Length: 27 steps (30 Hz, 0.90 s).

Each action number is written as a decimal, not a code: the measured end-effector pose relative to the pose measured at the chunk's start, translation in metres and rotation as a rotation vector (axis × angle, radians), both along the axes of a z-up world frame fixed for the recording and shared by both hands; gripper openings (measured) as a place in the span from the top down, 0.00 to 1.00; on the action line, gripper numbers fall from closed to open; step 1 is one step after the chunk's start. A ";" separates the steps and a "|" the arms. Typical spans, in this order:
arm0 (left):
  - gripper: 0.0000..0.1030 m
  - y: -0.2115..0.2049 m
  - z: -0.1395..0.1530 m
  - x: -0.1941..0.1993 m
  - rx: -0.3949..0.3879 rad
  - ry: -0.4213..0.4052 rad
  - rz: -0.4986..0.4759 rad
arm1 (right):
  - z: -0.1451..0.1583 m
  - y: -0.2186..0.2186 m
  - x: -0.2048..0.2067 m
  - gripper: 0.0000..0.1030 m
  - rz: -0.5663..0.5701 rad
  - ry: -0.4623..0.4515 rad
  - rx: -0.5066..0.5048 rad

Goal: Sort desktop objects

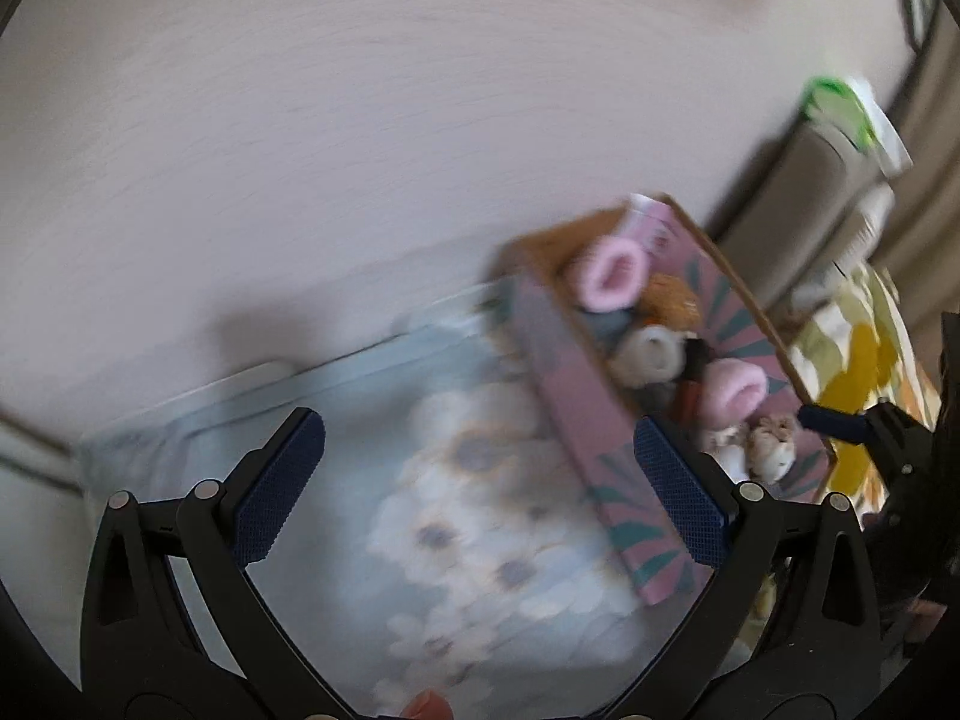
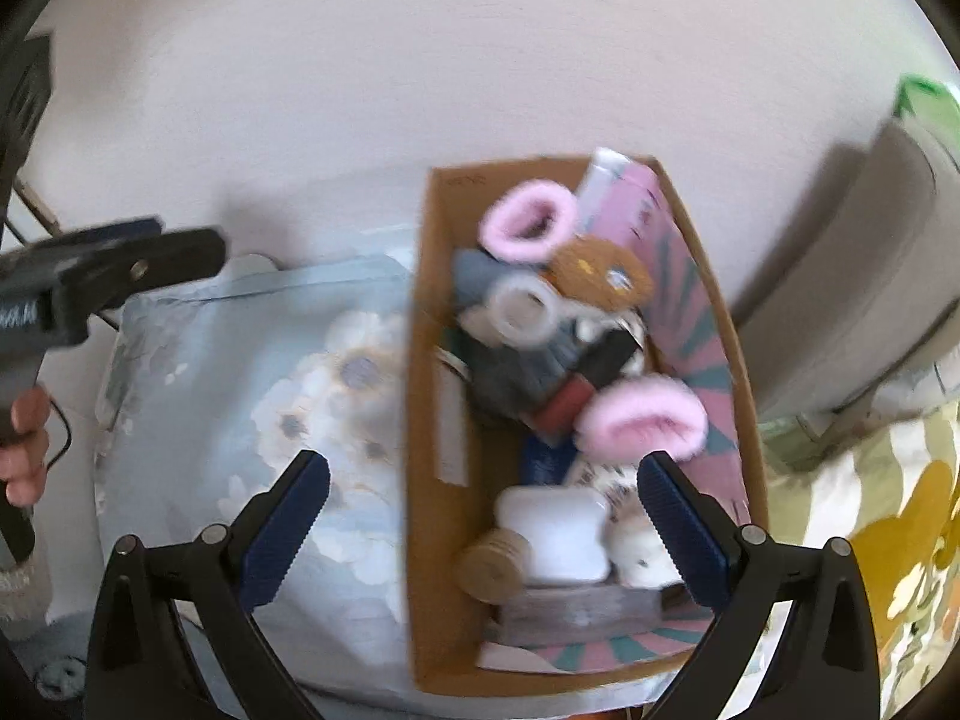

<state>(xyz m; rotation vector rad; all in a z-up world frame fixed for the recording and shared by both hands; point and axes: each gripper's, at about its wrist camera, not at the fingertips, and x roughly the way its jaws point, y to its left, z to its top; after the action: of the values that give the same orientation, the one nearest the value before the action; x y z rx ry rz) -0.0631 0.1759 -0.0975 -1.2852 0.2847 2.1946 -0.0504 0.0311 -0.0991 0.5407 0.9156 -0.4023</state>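
Observation:
A cardboard box [image 2: 429, 360] with a pink patterned outside [image 1: 576, 420] holds several small things. Among them are two pink fluffy pieces [image 2: 531, 222] [image 2: 642, 420], a brown plush [image 2: 600, 276], a white case [image 2: 558, 528] and a wooden disc [image 2: 492, 564]. My right gripper [image 2: 485, 462] hangs open above the box's near end, with nothing between its pads. My left gripper [image 1: 477, 426] is open and empty too, over the pillow just left of the box. In the right wrist view the left gripper [image 2: 120, 252] shows at the far left, held by a hand [image 2: 24, 450]. Both views are blurred.
The box rests beside a pale blue flowered pillow [image 2: 252, 390]. To the right lie a yellow flowered fabric [image 2: 900, 540] and a grey padded shape [image 2: 870, 270], with a green and white pack [image 1: 852, 114] on top of it. A pale wall fills the background.

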 end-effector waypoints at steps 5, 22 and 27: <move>0.00 -0.057 0.019 -0.001 -0.015 0.057 0.161 | 0.034 0.023 0.026 0.01 0.004 -0.012 -0.093; 0.00 -0.167 0.028 0.042 -0.046 0.165 0.441 | 0.044 0.099 0.066 0.01 0.000 -0.024 -0.145; 0.00 -0.169 0.028 0.046 -0.026 0.148 0.439 | 0.044 0.109 0.069 0.01 0.025 -0.009 -0.157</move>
<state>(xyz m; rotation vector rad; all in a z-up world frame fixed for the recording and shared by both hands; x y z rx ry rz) -0.0170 0.0070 -0.0691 -1.2948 0.0914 2.6694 0.0183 0.1397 -0.0556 0.3870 0.8725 -0.4450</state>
